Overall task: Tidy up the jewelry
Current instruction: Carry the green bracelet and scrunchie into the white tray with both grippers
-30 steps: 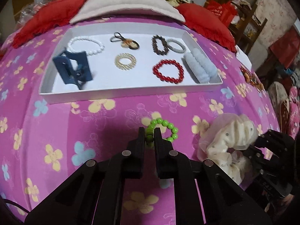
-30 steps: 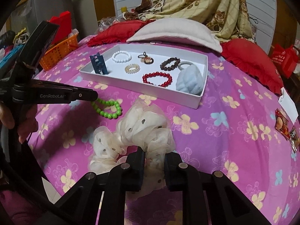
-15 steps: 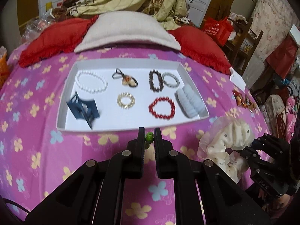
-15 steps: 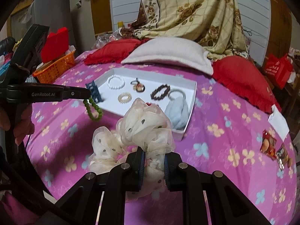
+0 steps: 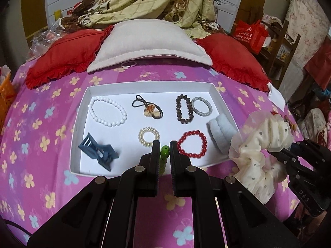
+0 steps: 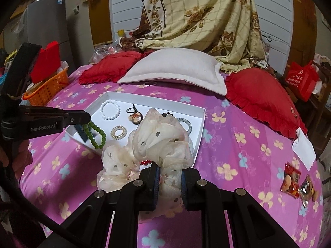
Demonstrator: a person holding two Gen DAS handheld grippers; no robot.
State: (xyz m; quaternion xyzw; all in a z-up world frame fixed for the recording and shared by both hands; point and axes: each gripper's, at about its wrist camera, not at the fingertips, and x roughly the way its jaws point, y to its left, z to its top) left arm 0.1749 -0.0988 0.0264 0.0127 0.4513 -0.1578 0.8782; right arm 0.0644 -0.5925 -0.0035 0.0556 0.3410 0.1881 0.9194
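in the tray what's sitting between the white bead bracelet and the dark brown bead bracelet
A black hair tie with a flat heart-shaped charm lies between the white bead bracelet and the dark brown bead bracelet, clearest in the left wrist view.

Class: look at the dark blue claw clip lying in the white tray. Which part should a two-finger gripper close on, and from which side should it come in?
Judging by its pose, grip the dark blue claw clip across its narrow middle, coming from above. It lies tipped over in the white tray, near-left corner, handles and teeth splayed outward. The tray walls block low approaches from the left and front.
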